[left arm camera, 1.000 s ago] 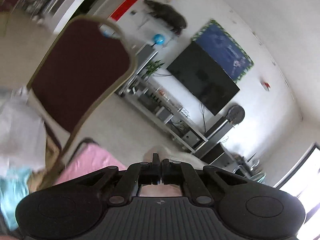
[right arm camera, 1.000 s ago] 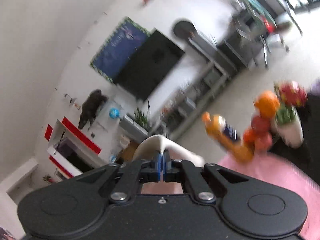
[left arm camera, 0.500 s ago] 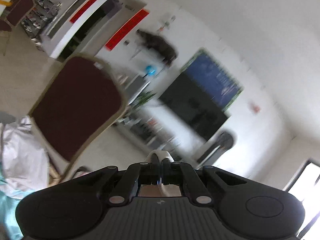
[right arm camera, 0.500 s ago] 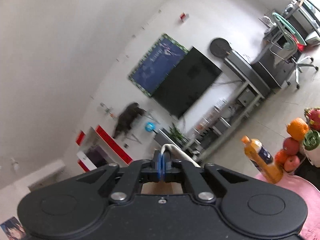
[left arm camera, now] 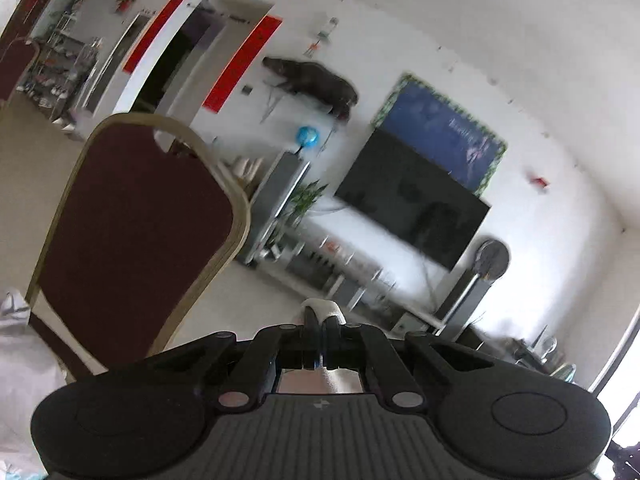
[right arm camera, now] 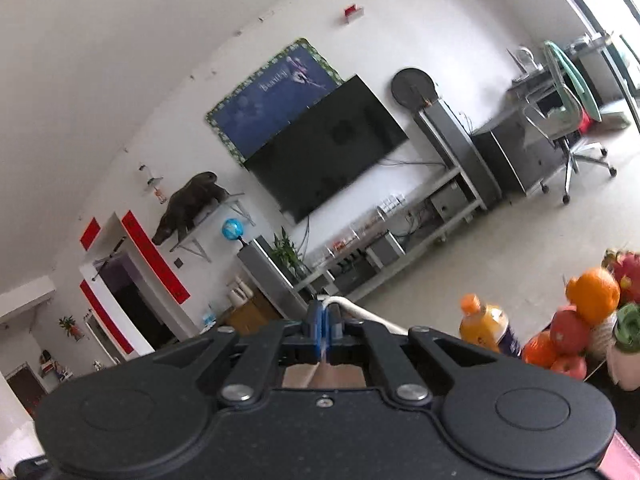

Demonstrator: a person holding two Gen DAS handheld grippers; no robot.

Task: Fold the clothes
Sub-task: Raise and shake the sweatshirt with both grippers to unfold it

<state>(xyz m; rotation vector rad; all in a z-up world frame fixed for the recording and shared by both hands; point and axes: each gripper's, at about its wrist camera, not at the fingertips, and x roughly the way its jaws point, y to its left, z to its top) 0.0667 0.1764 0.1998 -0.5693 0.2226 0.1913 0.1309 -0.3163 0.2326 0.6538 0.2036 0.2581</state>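
Here, both grippers point up at the room.
Left gripper [left arm camera: 321, 322]: jaws pressed together on a fold of white garment [left arm camera: 326, 306].
Right gripper [right arm camera: 323, 318]: jaws pinched on the white garment [right arm camera: 362, 310], whose edge trails right.
Left background: maroon chair [left arm camera: 132, 232].
Right background: orange juice bottle [right arm camera: 486, 326], fruit pile [right arm camera: 576, 320].

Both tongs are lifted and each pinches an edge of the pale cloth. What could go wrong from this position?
1. Each grip looks thin: only a small fold of pale cloth shows past the left tongs and the right tongs, so an edge might slip out.
2. The orange juice bottle and stacked fruit stand close on the right; swinging cloth could topple them.
3. The dark red chair is near on the left, where cloth may snag.
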